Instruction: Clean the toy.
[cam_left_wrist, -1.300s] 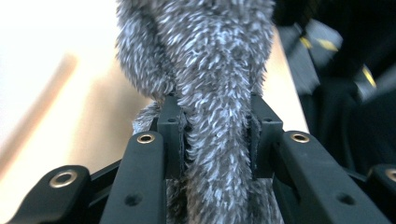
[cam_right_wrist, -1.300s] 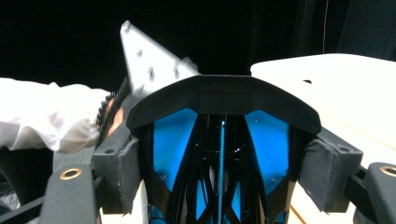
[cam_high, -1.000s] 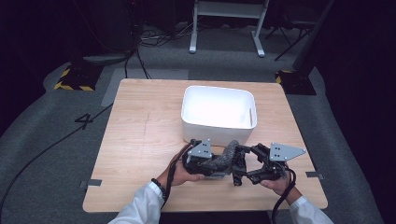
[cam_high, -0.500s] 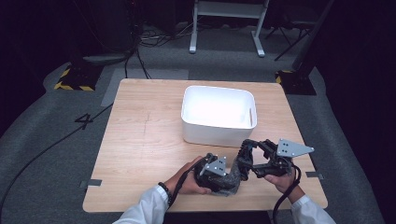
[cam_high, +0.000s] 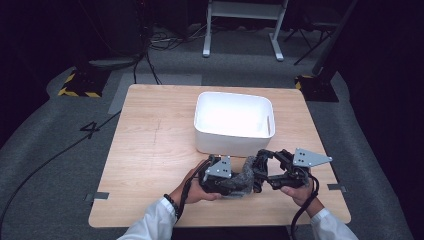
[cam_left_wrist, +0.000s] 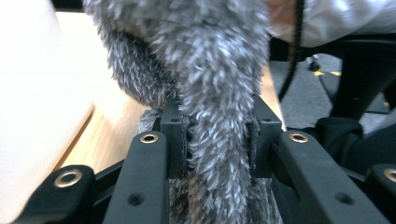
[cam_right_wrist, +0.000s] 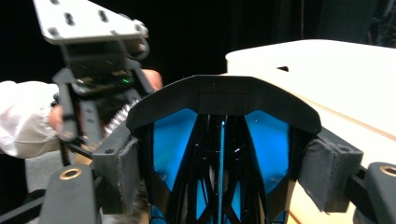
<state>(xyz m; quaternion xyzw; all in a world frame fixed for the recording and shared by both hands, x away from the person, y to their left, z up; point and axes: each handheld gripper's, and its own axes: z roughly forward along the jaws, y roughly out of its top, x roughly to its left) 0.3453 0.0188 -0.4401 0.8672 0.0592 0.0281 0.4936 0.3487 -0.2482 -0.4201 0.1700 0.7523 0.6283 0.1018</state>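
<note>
A grey furry piece (cam_high: 245, 176) (cam_left_wrist: 219, 70) lies between the two grippers near the table's front edge. My left gripper (cam_high: 237, 180) (cam_left_wrist: 217, 135) is shut on it, with the pads pressing into the fur from both sides. My right gripper (cam_high: 263, 171) (cam_right_wrist: 224, 172) faces it from the right and is shut on a black arched object with blue inside (cam_right_wrist: 224, 98). Some fur shows just below that object's left side. In the right gripper view the left gripper and the hand holding it appear at the upper left.
A white bin (cam_high: 232, 141) (cam_right_wrist: 336, 60) (cam_left_wrist: 32, 93) stands on the wooden table (cam_high: 150, 150) just behind both grippers. Beyond the table are dark floor, cables and a white stand (cam_high: 240, 10).
Half a second ago the left gripper and the furry piece sat nearer the front edge; they have come back up toward the bin. The right gripper has hardly moved.
</note>
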